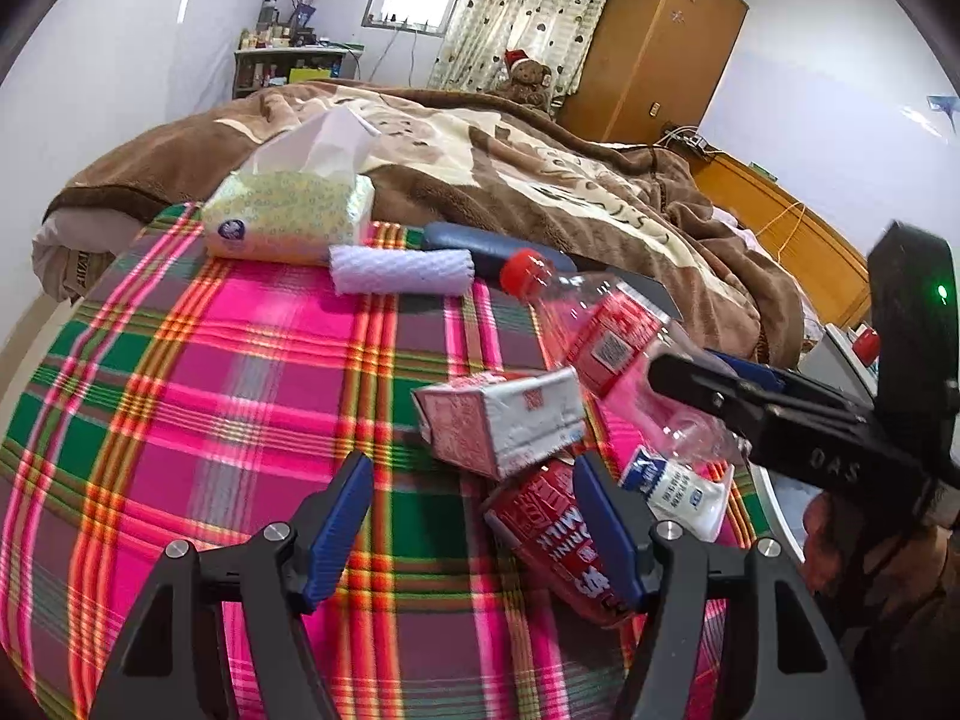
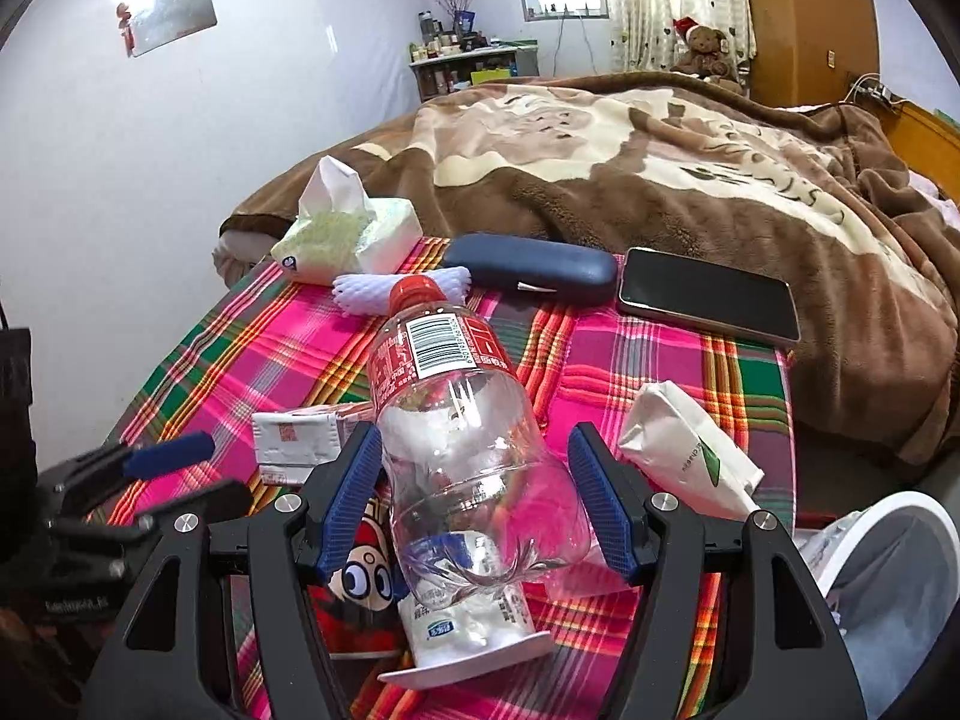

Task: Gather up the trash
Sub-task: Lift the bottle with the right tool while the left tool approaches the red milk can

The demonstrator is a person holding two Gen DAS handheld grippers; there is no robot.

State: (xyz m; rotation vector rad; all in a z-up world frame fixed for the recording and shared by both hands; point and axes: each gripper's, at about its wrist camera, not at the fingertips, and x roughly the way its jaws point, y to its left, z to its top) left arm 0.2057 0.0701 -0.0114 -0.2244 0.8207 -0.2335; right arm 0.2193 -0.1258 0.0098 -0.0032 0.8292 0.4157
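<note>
Right wrist view: phone (image 2: 711, 294) and glasses case (image 2: 531, 267) lie beyond the bottle (image 2: 468, 420).

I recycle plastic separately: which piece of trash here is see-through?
The red-capped plastic bottle, gripped in the right gripper. The small carton, the red milk carton and the white pouch are all opaque.

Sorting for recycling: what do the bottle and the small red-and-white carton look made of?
The bottle looks like thin clear plastic: see-through, glossy, dented wall, red screw cap. The small carton seems coated paperboard: folded edges, crumpled matte white side, though its lining is not visible.
</note>
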